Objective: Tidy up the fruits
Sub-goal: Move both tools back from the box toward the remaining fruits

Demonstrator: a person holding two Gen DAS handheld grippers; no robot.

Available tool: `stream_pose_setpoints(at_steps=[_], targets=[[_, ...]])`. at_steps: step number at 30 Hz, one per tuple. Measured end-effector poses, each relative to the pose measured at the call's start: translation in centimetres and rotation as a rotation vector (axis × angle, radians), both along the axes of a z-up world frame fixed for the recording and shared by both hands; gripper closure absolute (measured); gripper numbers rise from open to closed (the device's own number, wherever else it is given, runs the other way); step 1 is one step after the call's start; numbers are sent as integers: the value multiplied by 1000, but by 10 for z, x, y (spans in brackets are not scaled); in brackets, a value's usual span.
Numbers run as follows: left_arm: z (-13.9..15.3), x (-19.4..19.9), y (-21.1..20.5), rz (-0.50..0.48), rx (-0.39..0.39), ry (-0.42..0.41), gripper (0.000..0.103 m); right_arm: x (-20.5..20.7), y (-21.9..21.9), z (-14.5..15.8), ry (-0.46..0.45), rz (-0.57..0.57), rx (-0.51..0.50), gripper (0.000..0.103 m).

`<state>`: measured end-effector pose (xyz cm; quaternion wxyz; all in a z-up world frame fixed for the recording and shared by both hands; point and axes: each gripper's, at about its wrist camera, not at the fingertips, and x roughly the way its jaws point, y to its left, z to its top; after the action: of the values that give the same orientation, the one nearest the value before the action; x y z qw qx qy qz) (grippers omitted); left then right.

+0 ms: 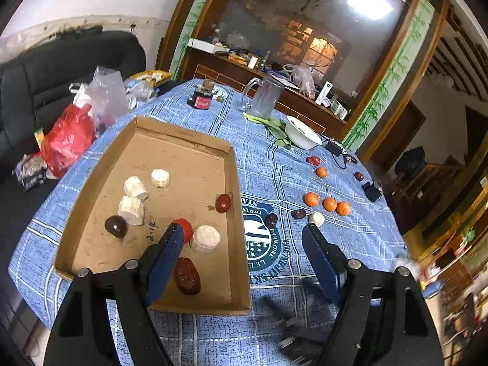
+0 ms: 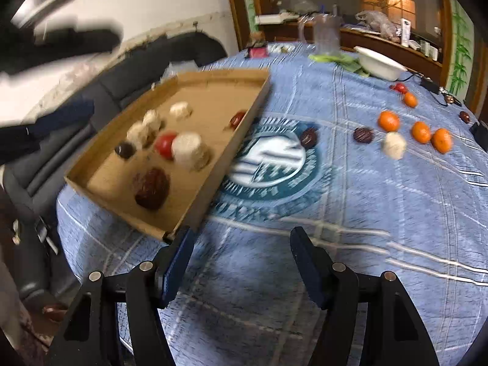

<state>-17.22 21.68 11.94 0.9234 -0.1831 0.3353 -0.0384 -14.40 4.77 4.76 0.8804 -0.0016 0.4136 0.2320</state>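
A cardboard tray (image 1: 236, 253) (image 2: 210, 195) on the blue cloth holds several white chunks (image 1: 205, 239), a red tomato (image 1: 186, 228), a wrinkled date (image 1: 186, 275) and other dark fruits. To its right on the cloth lie several oranges (image 1: 311, 199) (image 2: 388, 121), two dark dates (image 1: 271, 219) (image 2: 308, 137) and a white chunk (image 1: 317, 219) (image 2: 394, 145). My left gripper (image 1: 244, 231) stands open over the tray's right wall, its left finger beside the tomato. My right gripper (image 2: 241, 235) is open above bare cloth, just off the tray's near corner. Neither holds anything.
At the table's far side stand a glass mug (image 1: 265, 97), a white bowl (image 1: 300, 132) on green leaves, and a small jar (image 1: 201, 99). A red bag (image 1: 67, 140) and a black sofa lie to the left. A plug (image 1: 292, 338) rests on the near cloth.
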Motion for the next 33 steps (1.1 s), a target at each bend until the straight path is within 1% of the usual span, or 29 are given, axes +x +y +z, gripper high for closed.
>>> stream_pose_setpoints(at_steps=[3,6,9,13,17,22,26,30,33], targets=[[0,0,-8,-19,25,1,24,11,-37,10,5,-100,63,28],[-4,4,-16,-42,30,19,24,20,-75,13,24,-195,117,27],[-9,7,-27,-68,46,36,24,27,-105,11,37,-279,134,27],[-18,12,-45,-109,70,60,24,29,-134,5,56,-351,160,26],[-31,25,-64,-155,97,101,24,32,-151,-4,77,-374,171,25],[-47,51,-93,-227,138,144,24,39,-160,-12,101,-379,178,25],[-54,77,-107,-265,109,177,24,49,-162,-11,111,-355,150,25],[-57,100,-124,-275,125,180,24,64,-166,-4,107,-336,116,25],[-61,114,-141,-308,145,174,24,80,-175,-2,117,-346,96,25]])
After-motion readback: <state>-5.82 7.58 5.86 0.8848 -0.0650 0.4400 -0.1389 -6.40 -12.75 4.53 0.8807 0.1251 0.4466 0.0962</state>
